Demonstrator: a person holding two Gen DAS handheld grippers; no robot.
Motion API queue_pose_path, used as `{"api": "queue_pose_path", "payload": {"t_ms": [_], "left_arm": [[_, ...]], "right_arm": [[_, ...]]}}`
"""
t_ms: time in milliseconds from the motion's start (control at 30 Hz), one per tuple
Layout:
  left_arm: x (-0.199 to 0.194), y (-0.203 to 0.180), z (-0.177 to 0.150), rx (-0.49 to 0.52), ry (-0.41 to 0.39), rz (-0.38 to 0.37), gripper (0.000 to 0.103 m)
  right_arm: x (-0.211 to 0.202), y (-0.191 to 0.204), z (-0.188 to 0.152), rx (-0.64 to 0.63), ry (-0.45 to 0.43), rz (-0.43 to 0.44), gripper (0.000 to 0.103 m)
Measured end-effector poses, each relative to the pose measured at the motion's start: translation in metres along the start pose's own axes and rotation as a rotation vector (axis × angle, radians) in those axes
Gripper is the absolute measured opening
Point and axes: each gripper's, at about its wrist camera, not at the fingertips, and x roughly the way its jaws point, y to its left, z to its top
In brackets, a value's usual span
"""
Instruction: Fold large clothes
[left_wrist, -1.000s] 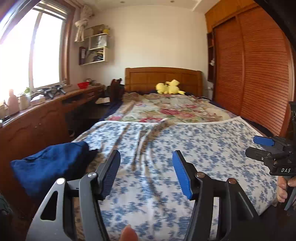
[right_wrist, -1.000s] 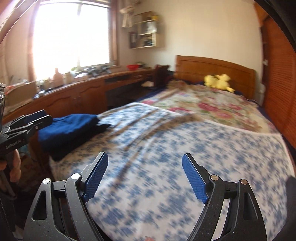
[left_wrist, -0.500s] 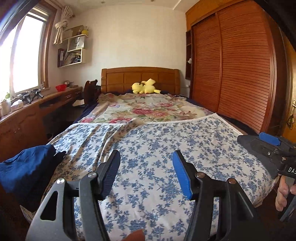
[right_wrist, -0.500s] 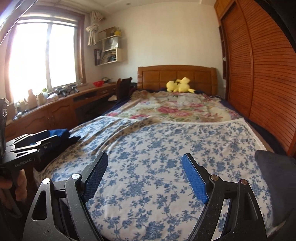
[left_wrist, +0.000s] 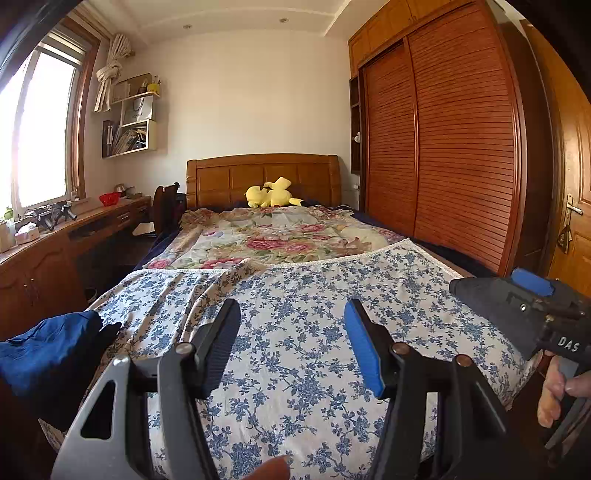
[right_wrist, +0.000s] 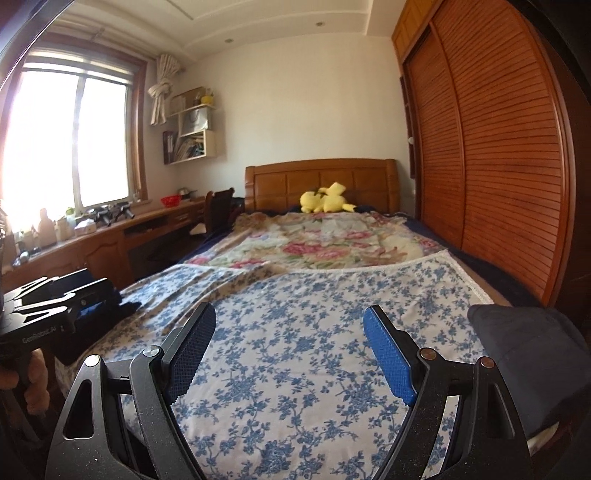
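Observation:
A large white cloth with blue flowers (left_wrist: 314, 314) lies spread over the foot of the bed, with some creases on its left side. My left gripper (left_wrist: 291, 310) hovers above its near edge, open and holding nothing. My right gripper (right_wrist: 290, 317) is also open and holds nothing over the same cloth (right_wrist: 314, 332). A folded blue garment (left_wrist: 48, 350) lies at the bed's left corner, partly hidden behind the left gripper (right_wrist: 55, 295) in the right wrist view. A dark garment (right_wrist: 524, 354) sits at the bed's right corner. The right gripper (left_wrist: 517, 306) shows at the right of the left wrist view, with a hand on its handle.
Farther up the bed lie a rose-patterned quilt (left_wrist: 277, 236) and a yellow plush toy (left_wrist: 271, 194) by the wooden headboard (left_wrist: 262, 173). A slatted wardrobe (left_wrist: 443, 147) runs along the right. A long desk (left_wrist: 55, 236) and a chair (left_wrist: 166, 203) stand on the left under the window.
Both views have swung right and slightly up, from the blue garment side toward the middle of the bed. The blue garment has slid to the left edge. Both grippers stayed open.

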Motion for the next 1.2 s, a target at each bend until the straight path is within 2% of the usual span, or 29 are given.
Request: {"api": "queue_pose_path", "payload": {"t_ms": [267, 1200], "left_arm": [[-0.012, 0.007, -0.006, -0.005, -0.004, 0.037, 0.058], [-0.004, 0.013, -0.018, -0.024, 0.024, 0.033, 0.058]], "right_arm": [[-0.002, 0.002, -0.009, 0.009, 0.014, -0.001, 0.084], [-0.001, 0.007, -0.011, -0.005, 0.02, 0.0, 0.084]]}}
